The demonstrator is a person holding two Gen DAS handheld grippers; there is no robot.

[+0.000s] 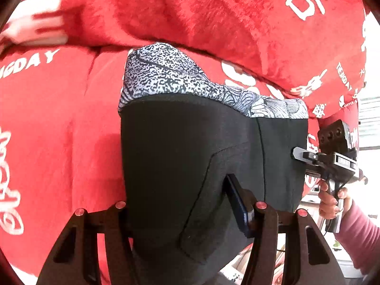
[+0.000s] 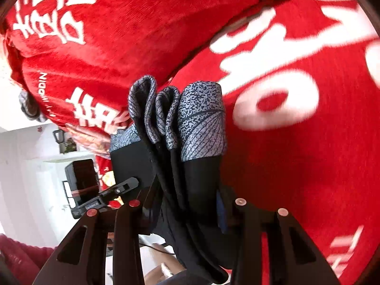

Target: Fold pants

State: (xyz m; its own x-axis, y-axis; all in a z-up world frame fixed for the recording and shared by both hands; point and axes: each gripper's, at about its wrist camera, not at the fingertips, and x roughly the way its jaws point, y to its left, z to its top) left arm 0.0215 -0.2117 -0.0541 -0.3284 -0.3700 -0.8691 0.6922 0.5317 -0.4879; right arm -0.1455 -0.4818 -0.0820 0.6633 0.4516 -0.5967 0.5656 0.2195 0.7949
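The left gripper (image 1: 187, 204) has its jaws partly closed and clamped on the pants (image 1: 190, 147). The black fabric fills the gap between the jaws, and one blue-edged pad presses into the cloth at 5 o'clock of the left wrist view. The pants hang lifted in front of a red blanket (image 1: 59, 118) with white lettering. Their patterned grey waistband (image 1: 171, 73) stands at 12 o'clock of the garment.

The right gripper (image 2: 187, 204) has its jaws at a narrow setting, clamped on the bunched edge of the same pants (image 2: 201, 185). The folded layers stand upright between the jaws. In the left wrist view, this gripper meets the garment's edge at 3 o'clock, held by a hand (image 1: 332, 201) in a pink sleeve (image 1: 361, 237).
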